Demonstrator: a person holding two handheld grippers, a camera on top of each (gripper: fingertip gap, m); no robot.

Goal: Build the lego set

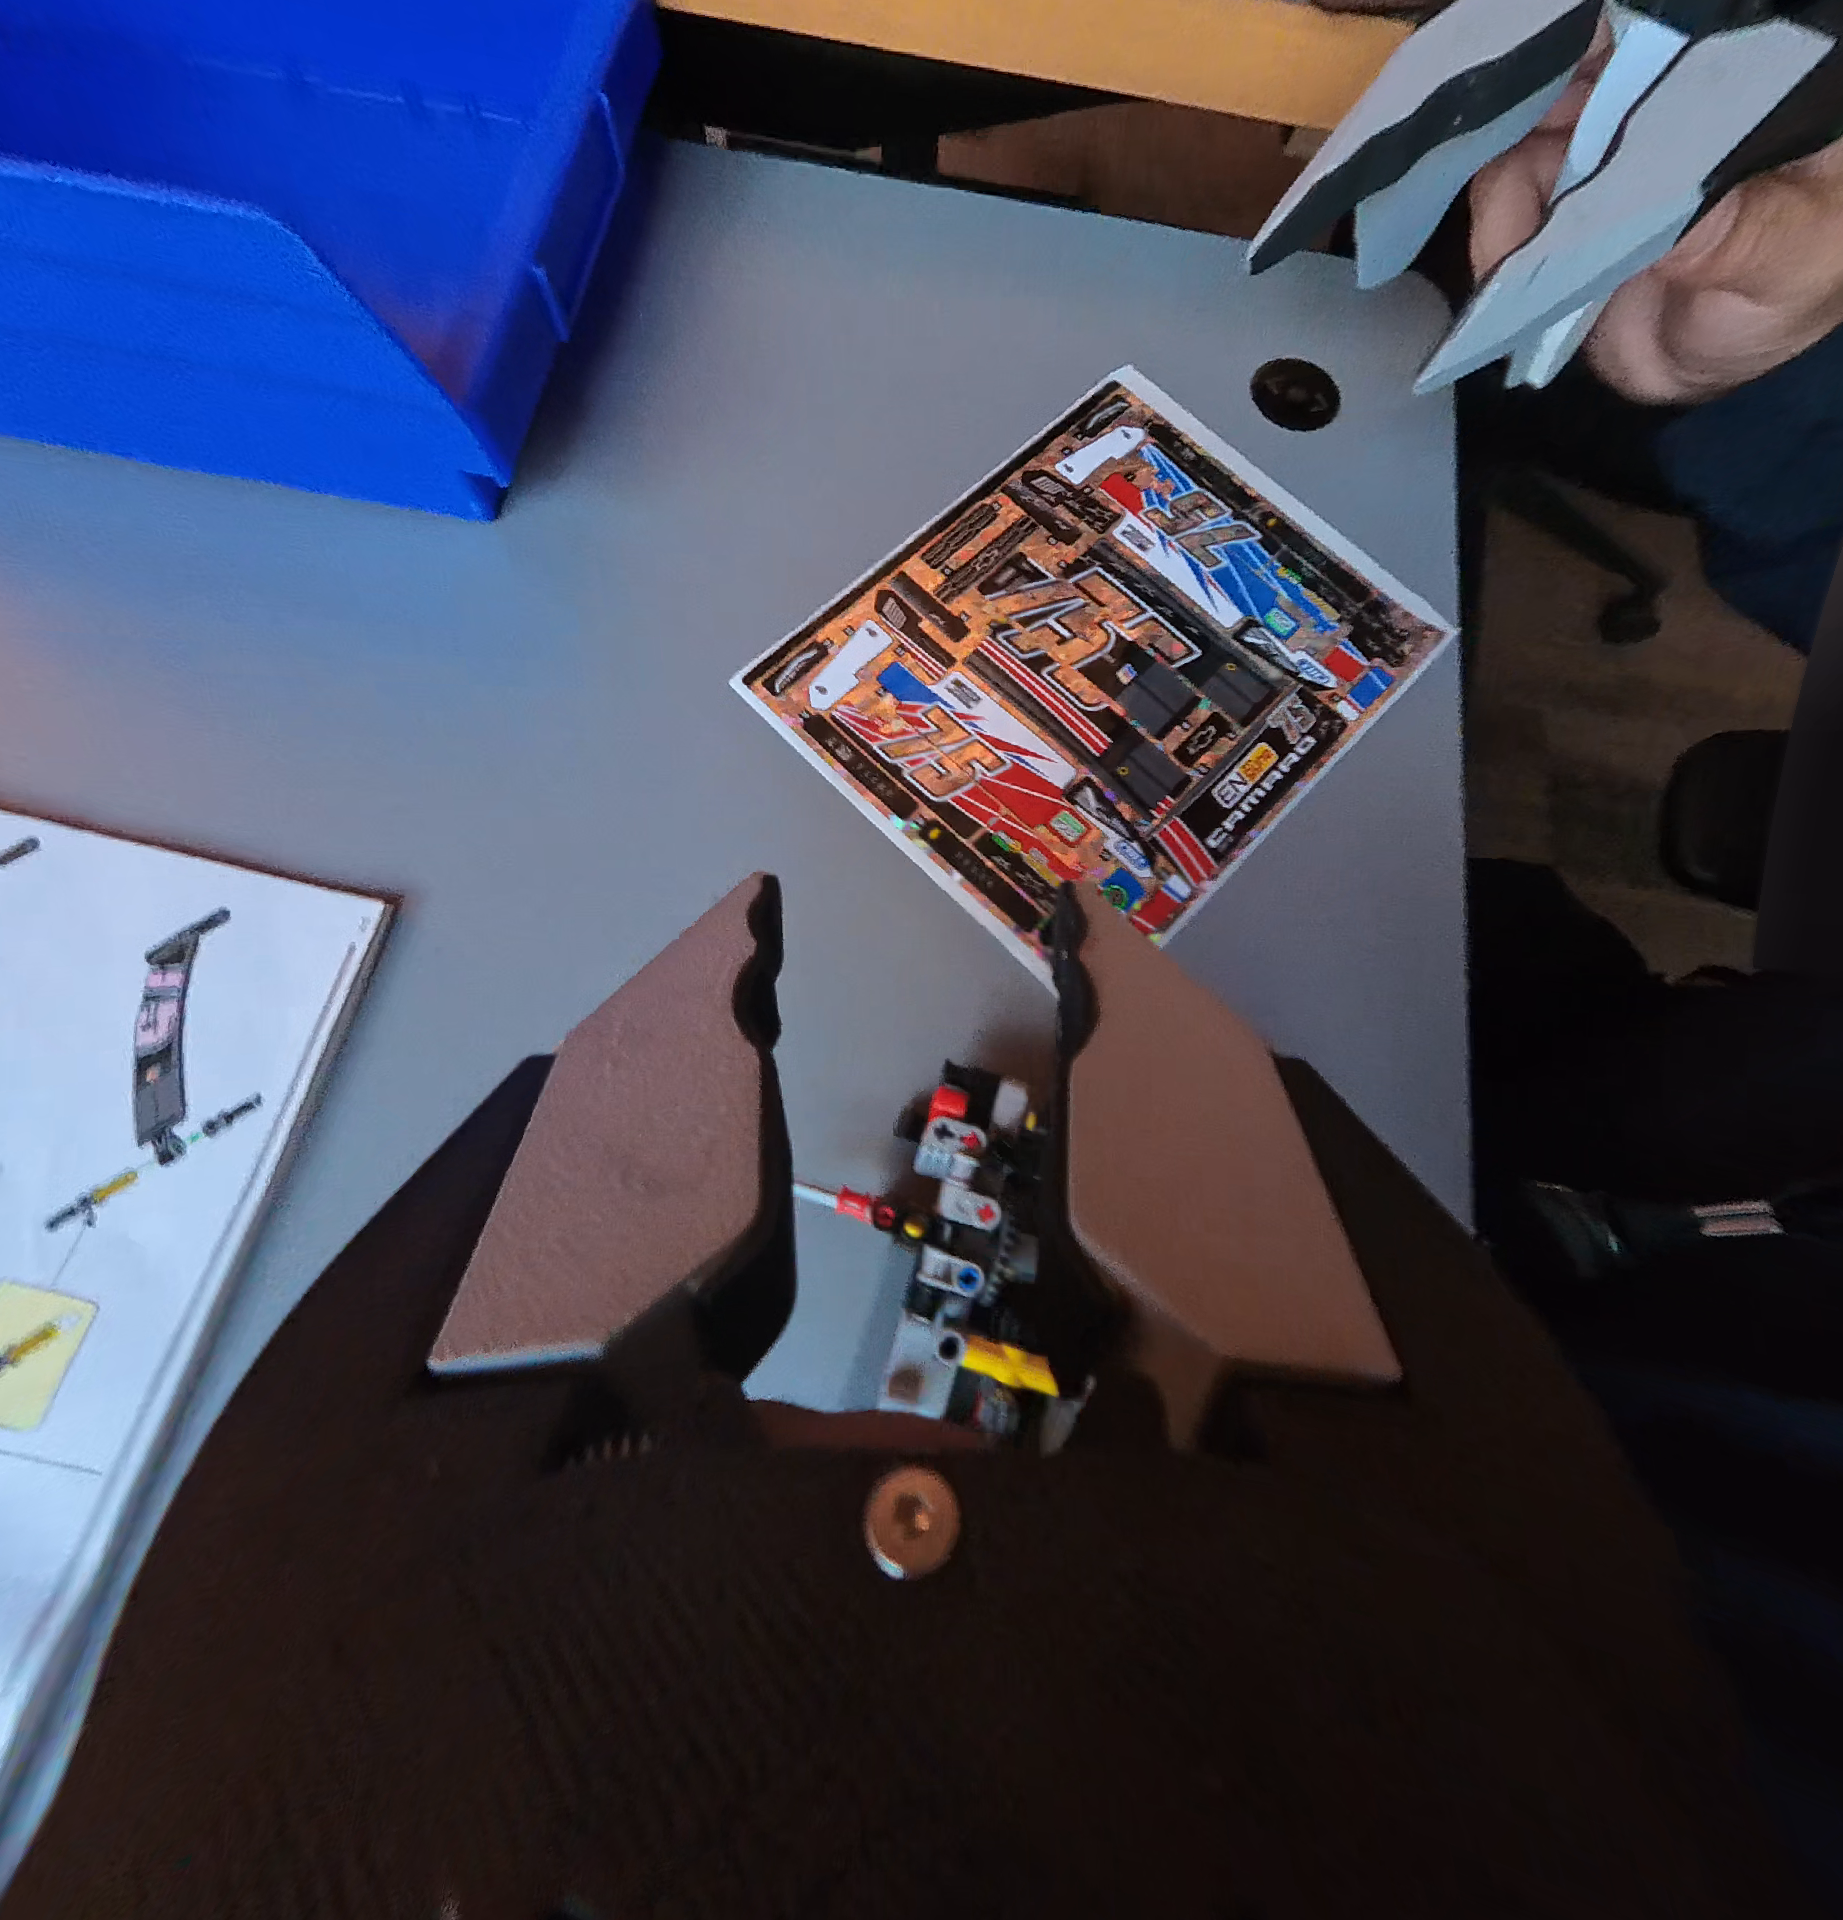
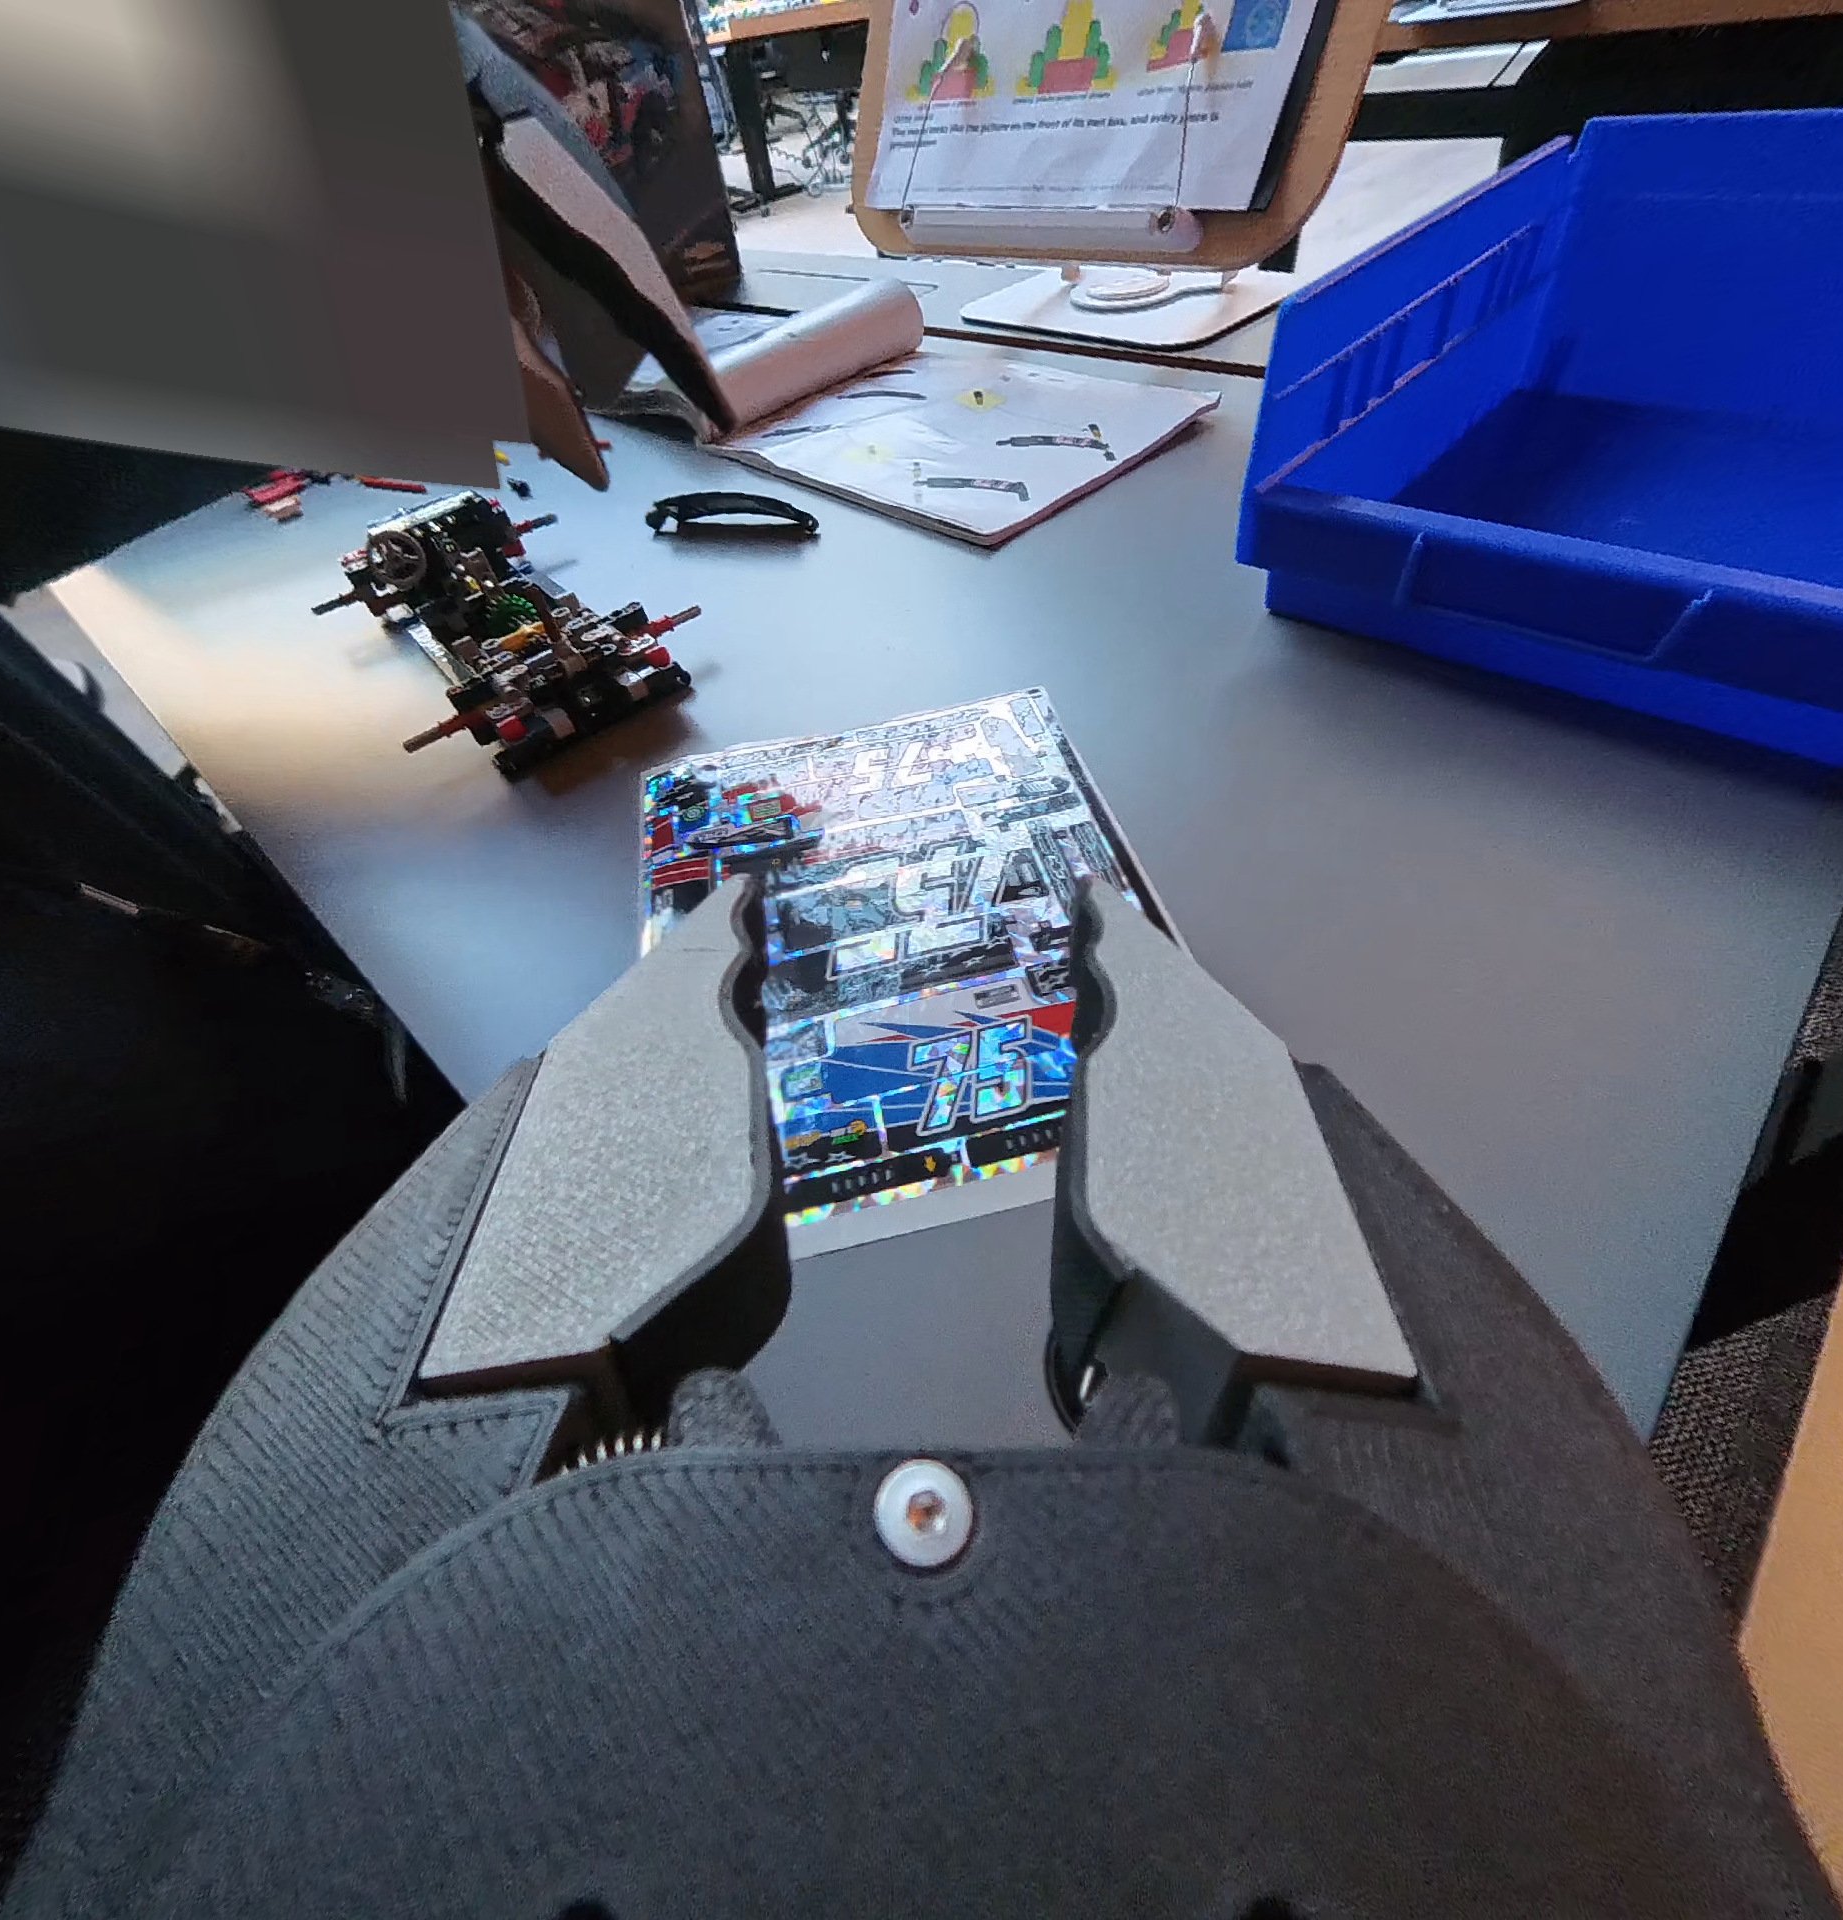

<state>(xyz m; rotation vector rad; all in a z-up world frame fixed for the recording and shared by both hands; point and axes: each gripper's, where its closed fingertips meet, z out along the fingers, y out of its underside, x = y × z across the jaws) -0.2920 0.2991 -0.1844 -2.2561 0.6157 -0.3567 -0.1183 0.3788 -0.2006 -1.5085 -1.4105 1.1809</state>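
My left gripper [image 1: 917,894] is open and hangs above the grey table [image 1: 481,675]. A small brick-built chassis [image 1: 958,1216] lies on the table under the gap between its fingers, and neither pad presses on it. In the right wrist view the chassis [image 2: 501,613] stands free on the table, with a left finger [image 2: 605,312] above it. A shiny sticker sheet [image 1: 1093,644] lies flat just ahead of the left gripper. My right gripper [image 2: 917,894] is open and empty, low over the near half of that sheet [image 2: 896,831]. It also shows in the left wrist view [image 1: 1338,322], held by a hand.
A blue bin [image 2: 1623,468] stands at the right, an open instruction booklet [image 2: 979,436] behind the sheet, and a black curved part [image 2: 735,512] near it. A document stand [image 2: 1083,156] is at the back. The sheet lies close to the table's edge [image 1: 1457,831]. My hands' fingertips stand some 20 cm from each other.
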